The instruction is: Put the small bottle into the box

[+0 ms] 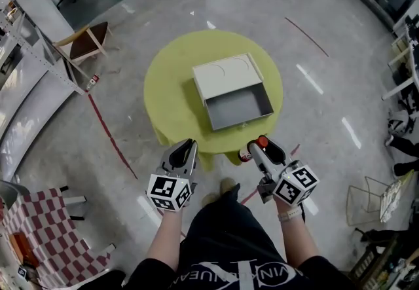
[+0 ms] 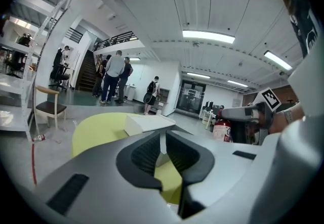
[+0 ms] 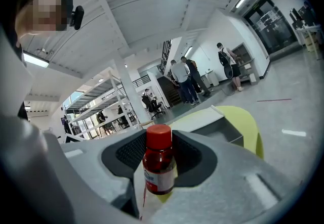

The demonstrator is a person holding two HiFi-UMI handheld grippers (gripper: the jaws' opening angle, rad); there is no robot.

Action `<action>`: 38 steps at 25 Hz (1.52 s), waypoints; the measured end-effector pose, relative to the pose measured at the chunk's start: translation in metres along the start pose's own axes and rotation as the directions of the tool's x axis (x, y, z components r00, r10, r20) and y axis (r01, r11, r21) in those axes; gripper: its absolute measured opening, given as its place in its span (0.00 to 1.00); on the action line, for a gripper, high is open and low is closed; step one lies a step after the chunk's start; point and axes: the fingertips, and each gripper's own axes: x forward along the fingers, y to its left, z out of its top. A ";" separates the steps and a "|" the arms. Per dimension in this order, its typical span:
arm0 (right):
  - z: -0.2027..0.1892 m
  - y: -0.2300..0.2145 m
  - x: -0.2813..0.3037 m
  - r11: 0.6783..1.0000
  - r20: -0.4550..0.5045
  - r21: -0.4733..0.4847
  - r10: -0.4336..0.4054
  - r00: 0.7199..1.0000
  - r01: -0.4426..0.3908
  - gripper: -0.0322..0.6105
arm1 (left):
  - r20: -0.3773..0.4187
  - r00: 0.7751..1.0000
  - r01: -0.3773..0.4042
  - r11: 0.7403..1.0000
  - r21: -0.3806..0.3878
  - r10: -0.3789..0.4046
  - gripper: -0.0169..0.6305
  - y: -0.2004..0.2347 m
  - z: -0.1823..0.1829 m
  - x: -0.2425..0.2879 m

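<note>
A small bottle (image 1: 251, 150) with a red cap and dark red contents stands upright between the jaws of my right gripper (image 1: 256, 146), which is shut on it; the right gripper view shows the bottle (image 3: 159, 165) filling the gap. It hangs just off the near edge of the round yellow-green table (image 1: 170, 86). On the table lies the open grey box (image 1: 239, 107), its pale lid folded back on the far side. My left gripper (image 1: 186, 146) hovers at the table's near left edge, jaws together and holding nothing. The box (image 2: 149, 123) appears ahead of it.
A wooden chair (image 1: 88, 43) stands left of the table beside a white shelf rack (image 1: 26, 53). Lower left is a checkered chair (image 1: 46, 230); a wire basket (image 1: 366, 200) sits on the floor at right. Several people (image 2: 114, 76) stand far off.
</note>
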 end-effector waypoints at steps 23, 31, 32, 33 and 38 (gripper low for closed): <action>0.012 -0.027 0.104 0.983 -0.065 0.079 0.171 0.983 -0.166 0.29 | -0.072 0.997 -0.022 1.000 0.022 0.024 0.09 0.026 -0.023 0.061; 0.008 -0.035 0.133 0.981 -0.086 0.083 0.182 0.979 -0.175 0.29 | -0.066 0.997 -0.050 0.999 0.001 0.050 0.09 0.034 -0.026 0.071; 0.006 -0.036 0.137 0.982 -0.095 0.076 0.180 0.979 -0.173 0.29 | -0.066 0.996 -0.053 0.999 -0.002 0.053 0.09 0.035 -0.027 0.072; 0.004 -0.037 0.140 0.983 -0.104 0.067 0.177 0.979 -0.171 0.29 | -0.065 0.996 -0.056 0.998 -0.004 0.055 0.09 0.036 -0.028 0.074; -0.009 -0.040 0.153 0.988 -0.159 0.015 0.155 0.975 -0.155 0.29 | -0.067 0.996 -0.067 0.998 -0.021 0.066 0.09 0.039 -0.031 0.076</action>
